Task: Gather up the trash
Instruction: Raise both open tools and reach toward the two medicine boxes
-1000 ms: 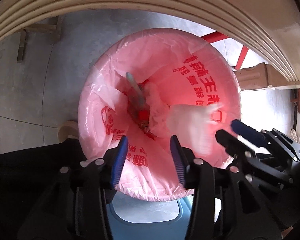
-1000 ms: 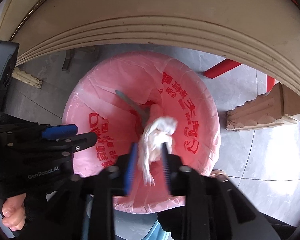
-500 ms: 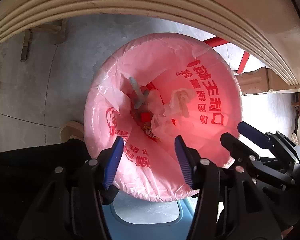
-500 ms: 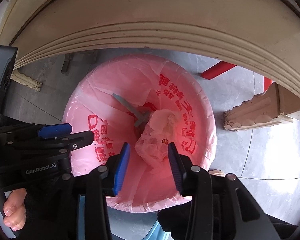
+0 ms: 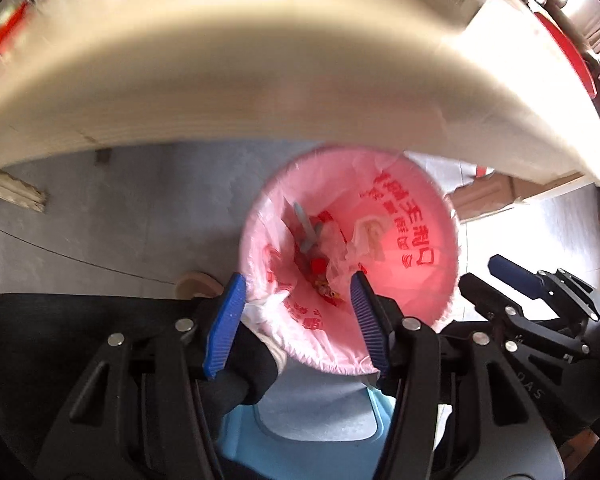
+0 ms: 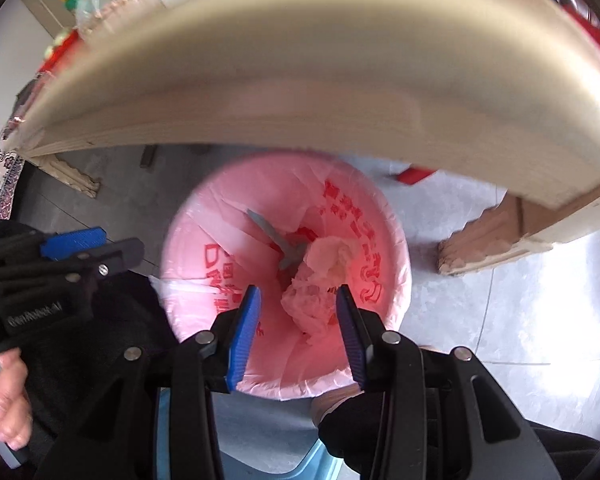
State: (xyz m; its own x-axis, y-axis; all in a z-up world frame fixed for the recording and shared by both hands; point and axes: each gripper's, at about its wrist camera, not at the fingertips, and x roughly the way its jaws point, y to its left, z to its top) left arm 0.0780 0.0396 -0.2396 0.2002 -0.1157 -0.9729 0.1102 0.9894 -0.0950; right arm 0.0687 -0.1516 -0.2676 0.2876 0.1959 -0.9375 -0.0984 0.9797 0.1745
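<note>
A bin lined with a pink bag printed in red (image 5: 412,216) (image 6: 228,216) stands on the grey floor under the table edge. Inside lie a crumpled white tissue (image 6: 324,276) (image 5: 370,232), a grey plastic piece (image 6: 276,240) (image 5: 306,228) and small red scraps. My left gripper (image 5: 296,292) is open and empty above the bin's near rim. My right gripper (image 6: 298,304) is open and empty above the bin, with the tissue lying in the bin below its fingers. Each gripper shows in the other's view, the right one (image 5: 500,276) and the left one (image 6: 88,244).
The cream table edge (image 5: 260,80) (image 6: 300,80) arches over the bin, blurred. A light blue stool (image 5: 300,448) is below the grippers. A carved wooden table leg (image 6: 496,248) stands right of the bin, and another wooden leg (image 5: 12,192) at the left. Bagged items (image 6: 100,0) lie on the table.
The right gripper opened and dropped the white tissue into the bin. Both grippers then rose and pulled back, so the table edge fills more of each view and the bin looks smaller.
</note>
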